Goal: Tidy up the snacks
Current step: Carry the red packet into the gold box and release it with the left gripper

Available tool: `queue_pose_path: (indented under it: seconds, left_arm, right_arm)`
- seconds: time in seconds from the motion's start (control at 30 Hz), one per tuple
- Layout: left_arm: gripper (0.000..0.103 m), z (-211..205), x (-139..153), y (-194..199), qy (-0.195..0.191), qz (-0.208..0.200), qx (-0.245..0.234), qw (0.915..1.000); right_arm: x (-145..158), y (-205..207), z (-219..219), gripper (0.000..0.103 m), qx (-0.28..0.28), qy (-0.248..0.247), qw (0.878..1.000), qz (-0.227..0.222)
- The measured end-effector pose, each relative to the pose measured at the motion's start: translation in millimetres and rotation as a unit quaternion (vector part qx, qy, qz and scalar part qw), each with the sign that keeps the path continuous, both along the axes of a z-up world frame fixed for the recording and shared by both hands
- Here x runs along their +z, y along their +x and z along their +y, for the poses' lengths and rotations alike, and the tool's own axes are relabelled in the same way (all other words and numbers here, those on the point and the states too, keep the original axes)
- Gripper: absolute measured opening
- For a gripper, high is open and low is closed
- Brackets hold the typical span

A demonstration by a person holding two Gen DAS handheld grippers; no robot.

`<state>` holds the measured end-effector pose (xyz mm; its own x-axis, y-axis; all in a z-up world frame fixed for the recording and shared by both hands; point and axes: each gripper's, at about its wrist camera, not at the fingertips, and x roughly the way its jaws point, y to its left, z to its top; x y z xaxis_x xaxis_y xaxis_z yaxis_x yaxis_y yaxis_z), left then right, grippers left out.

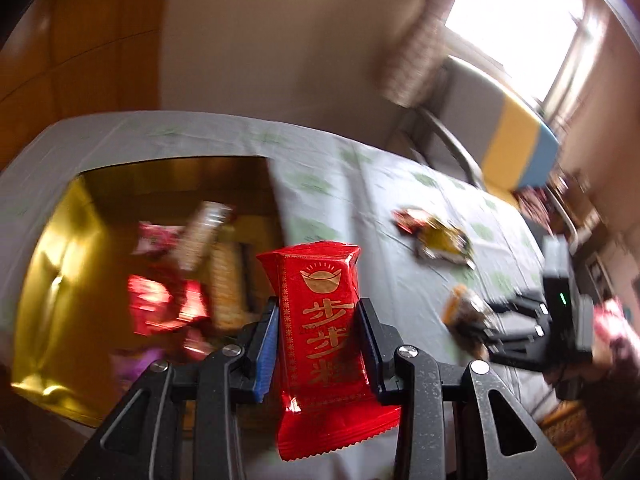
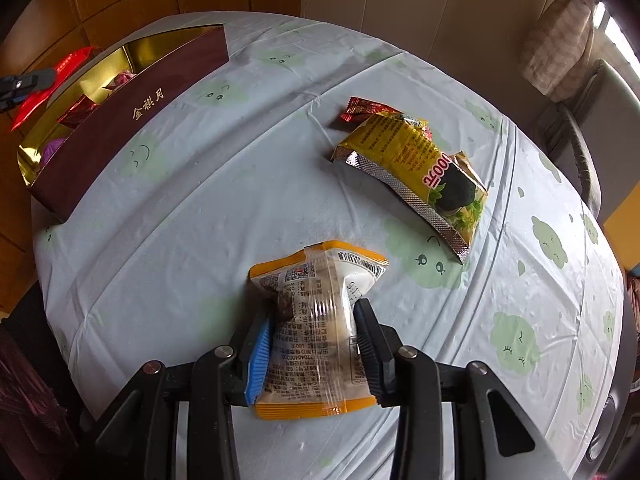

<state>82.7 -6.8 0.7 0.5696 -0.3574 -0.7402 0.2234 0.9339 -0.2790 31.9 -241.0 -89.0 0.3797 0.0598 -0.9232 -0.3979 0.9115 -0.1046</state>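
Note:
My left gripper point(image 1: 318, 316) is shut on a red snack packet point(image 1: 320, 340) with gold characters, held upright in the air beside the gold-lined box point(image 1: 52, 280). Several wrapped snacks point(image 1: 168, 304) lie inside that box. My right gripper point(image 2: 312, 320) is shut on a clear packet with orange edges point(image 2: 316, 328), low over the tablecloth. That same right gripper point(image 1: 472, 320) and its orange packet point(image 1: 460, 304) show at the right of the left wrist view. The left gripper's red packet point(image 2: 48, 88) appears at the far left of the right wrist view, past the box point(image 2: 132, 120).
A yellow snack bag point(image 2: 416, 168) lies on the round table point(image 2: 200, 220), overlapping a small red wrapper point(image 2: 364, 110). A chair with a yellow and blue cushion point(image 1: 516, 140) stands beyond the table. A wooden wall panel is behind the box.

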Motion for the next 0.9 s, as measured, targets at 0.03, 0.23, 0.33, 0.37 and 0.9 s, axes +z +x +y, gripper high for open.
queue_pose_path:
  seconds: [0.03,0.23,0.33,0.37,0.9]
  left_arm:
    - [0.037,19.5,-0.6,9.5,-0.003,0.007,0.029,0.9996]
    - [0.037,101.7,-27.5,48.5,0.004,0.063,0.132,0.9893]
    - [0.037,123.3,-45.9,60.4,0.01,0.09,0.159,0.9832]
    - [0.037,126.5,-51.3,63.6,0.01,0.098,0.162,0.982]
    - [0.046,130.6,-70.8,79.6,0.035,0.115,0.194,0.9736]
  right_arm:
    - [0.1,-0.4,0.7,0.04,0.001,-0.001,1.0,0.0]
    - [0.0,0.8,-0.1,0.04,0.003,-0.003,1.0,-0.001]
    - [-0.1,0.6,-0.6,0.04,0.002,-0.002,1.0,-0.001]
    - [0.0,0.3,-0.5,0.04,0.002,-0.002,1.0,-0.001]
    - [-0.2,-0.2,-0.3,0.04,0.003,-0.005,1.0,-0.002]
